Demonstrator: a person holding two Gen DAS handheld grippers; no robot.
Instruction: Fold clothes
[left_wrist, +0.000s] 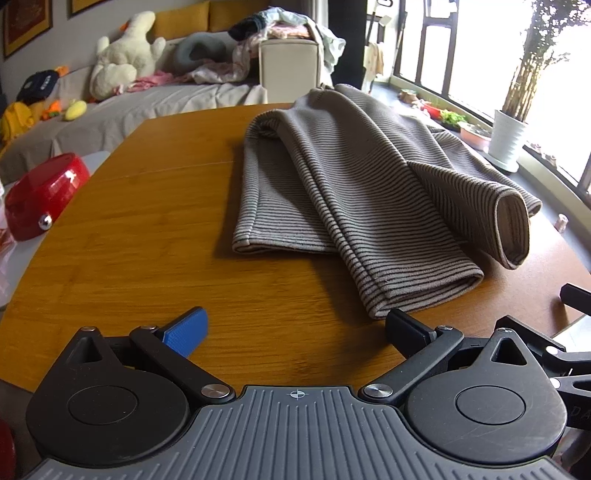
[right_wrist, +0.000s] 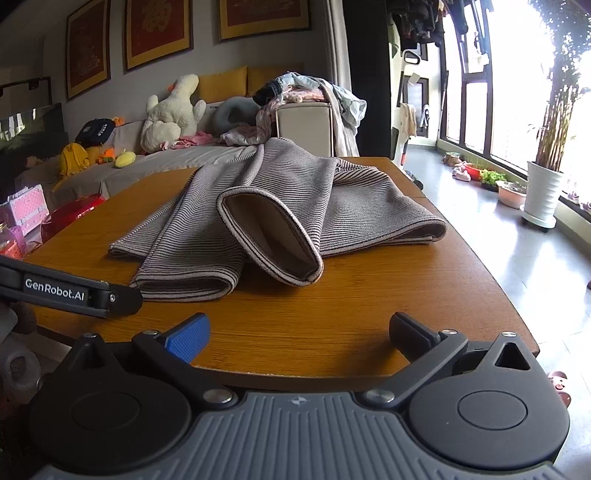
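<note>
A striped grey garment (left_wrist: 354, 192) is lying partly folded on the wooden desk (left_wrist: 129, 236), its long panels running away from the cameras and one sleeve (right_wrist: 273, 236) doubling back across the top with its open cuff gaping toward the near edge. The left gripper (left_wrist: 295, 330) and the right gripper (right_wrist: 299, 332) are both hovering at the near side of the desk with fingers spread wide and nothing between them. The likely trouble: the sleeve is sitting loose and rounded, so pinching only its top layer could be dragging it off the stack and undoing the fold. The garment's right edge is also lying close to the desk's rim, where a careless pull could be sliding it overboard.
</note>
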